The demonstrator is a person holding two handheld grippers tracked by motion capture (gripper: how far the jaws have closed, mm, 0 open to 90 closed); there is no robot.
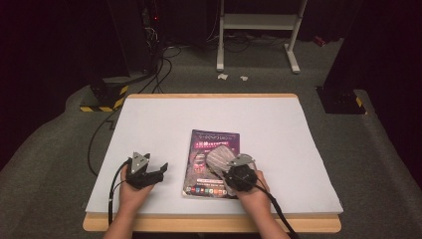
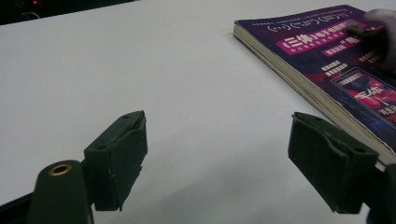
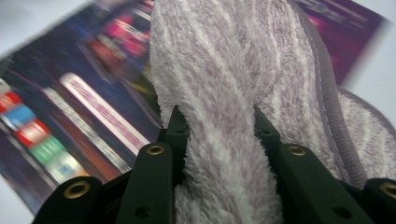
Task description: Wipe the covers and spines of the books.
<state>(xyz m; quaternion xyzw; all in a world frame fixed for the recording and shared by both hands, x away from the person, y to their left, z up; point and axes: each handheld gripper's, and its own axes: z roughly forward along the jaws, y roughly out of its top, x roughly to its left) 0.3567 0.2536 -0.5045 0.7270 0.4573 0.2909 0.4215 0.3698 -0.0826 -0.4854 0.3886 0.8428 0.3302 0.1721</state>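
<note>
A purple-covered book [image 1: 211, 162] lies flat near the front middle of the white table [image 1: 164, 124]. My right gripper [image 1: 226, 164] is over the book's lower right part, shut on a pale lilac fluffy cloth [image 3: 229, 93] that rests on the cover [image 3: 84, 93]; both black fingers [image 3: 175, 126] pinch a fold of it. My left gripper [image 1: 154, 172] sits on the table to the left of the book, its jaws wide open with nothing between them. In the left gripper view the book's [image 2: 327, 56] page edge lies ahead to the right, close to the right finger [image 2: 327, 163].
The table has a wooden edge [image 1: 209, 223] at the front. Beyond the far edge stand a white frame [image 1: 259, 30] and dark stands with yellow-black striped bases [image 1: 102, 102] on grey carpet. A cable [image 1: 94, 144] hangs off the left side.
</note>
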